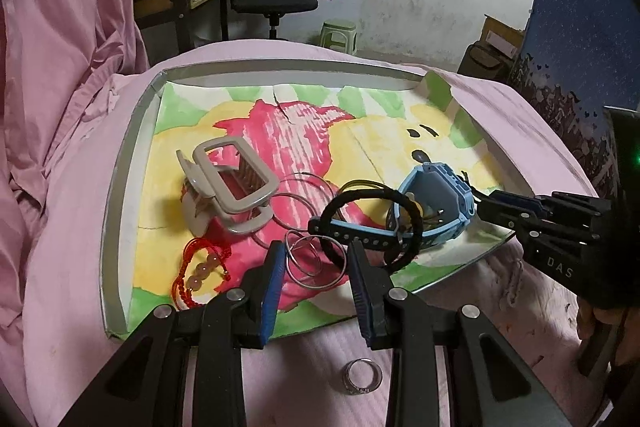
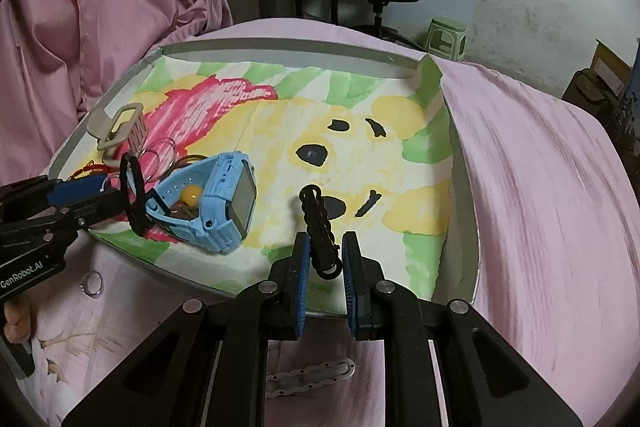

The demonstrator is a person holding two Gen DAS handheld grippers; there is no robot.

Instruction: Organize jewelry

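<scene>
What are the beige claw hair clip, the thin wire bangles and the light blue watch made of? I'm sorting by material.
Beige claw hair clip: likely matte moulded plastic, with thick, even-coloured edges. Thin wire bangles: probably metal, grey with bright glints. Light blue watch: looks like plastic or rubber, its strap dull with punched holes, its screen glossy.

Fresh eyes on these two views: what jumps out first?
The shallow tray with its loud pink, yellow and green painted lining, lying on a pink bedspread. On it, a bright blue watch sits amid a tangle of rings and hair ties, beside a beige hair clip. The right claw grips a black twisted hair tie over the tray's bare part.
</scene>
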